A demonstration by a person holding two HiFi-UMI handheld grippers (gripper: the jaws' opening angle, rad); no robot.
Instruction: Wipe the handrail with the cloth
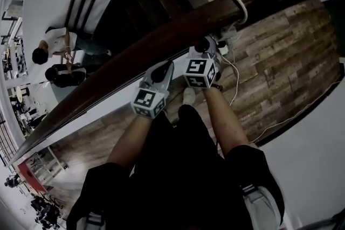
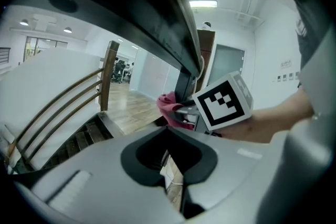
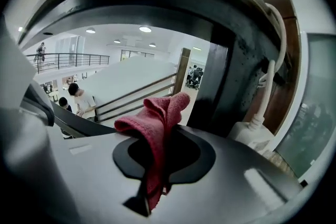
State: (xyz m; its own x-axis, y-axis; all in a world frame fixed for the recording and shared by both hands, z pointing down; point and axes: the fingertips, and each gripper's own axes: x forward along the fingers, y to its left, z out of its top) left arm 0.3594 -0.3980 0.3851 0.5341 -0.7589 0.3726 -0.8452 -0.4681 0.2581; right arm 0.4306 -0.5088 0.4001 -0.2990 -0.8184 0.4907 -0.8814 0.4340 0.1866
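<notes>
Right claw: clenched on the red cloth. The cloth stands up out of the jaws just under the handrail; I cannot tell if it touches. Left claw: jaws pressed together with nothing between them, held under the handrail just beside my right one. Both sit near the handrail's end. A white cable trails over the wooden floor below that end. Beyond the handrail, stairs descend, with two people far below.
</notes>
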